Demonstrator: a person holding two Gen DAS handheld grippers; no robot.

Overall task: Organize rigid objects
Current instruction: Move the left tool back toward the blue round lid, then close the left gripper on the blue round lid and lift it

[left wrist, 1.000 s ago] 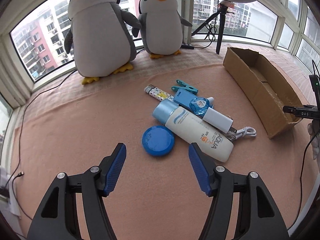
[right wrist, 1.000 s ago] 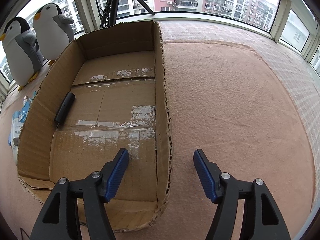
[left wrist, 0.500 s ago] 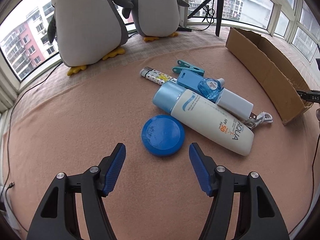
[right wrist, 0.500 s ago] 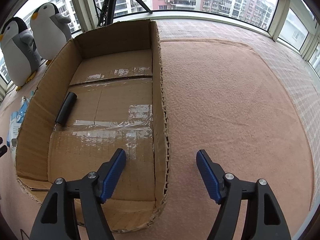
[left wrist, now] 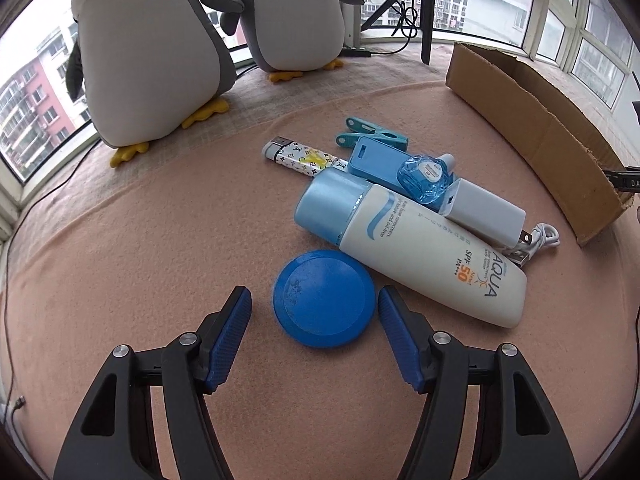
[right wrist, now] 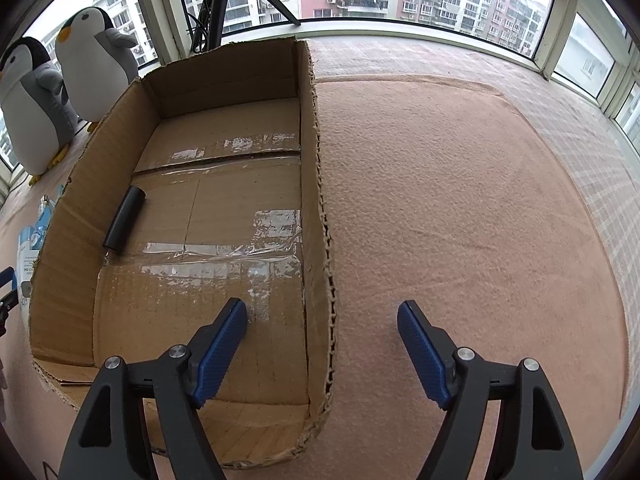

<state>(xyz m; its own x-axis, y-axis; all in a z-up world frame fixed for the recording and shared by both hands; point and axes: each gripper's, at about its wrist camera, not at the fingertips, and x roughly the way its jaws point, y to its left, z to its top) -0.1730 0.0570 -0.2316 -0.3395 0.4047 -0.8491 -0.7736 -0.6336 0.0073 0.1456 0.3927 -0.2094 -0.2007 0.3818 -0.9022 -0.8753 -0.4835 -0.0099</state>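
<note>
From the left wrist we've got the left gripper [left wrist: 315, 318] spread wide with the round blue plastic lid [left wrist: 324, 298] sitting between its pads on the pink blanket [left wrist: 140, 248], untouched, right beside the white sunscreen bottle [left wrist: 420, 256]. Over on the right wrist, our right gripper [right wrist: 322, 330] has just been opening with nothing pinched, jaws straddling the right wall of the brown cardboard box [right wrist: 316, 208], where a black cylinder [right wrist: 124, 222] lies by the left wall.

A solid blue round lid [left wrist: 324, 298] lies on the salmon-pink blanket [left wrist: 140, 264]; at its two o'clock is a white sunscreen bottle [left wrist: 416, 256] with a pale blue cap. At twelve o'clock lies a white lighter [left wrist: 304, 159] with a dark monogram print and yellow marks. The cardboard box [right wrist: 316, 184] is brown, a black cylinder [right wrist: 123, 218] inside.
</note>
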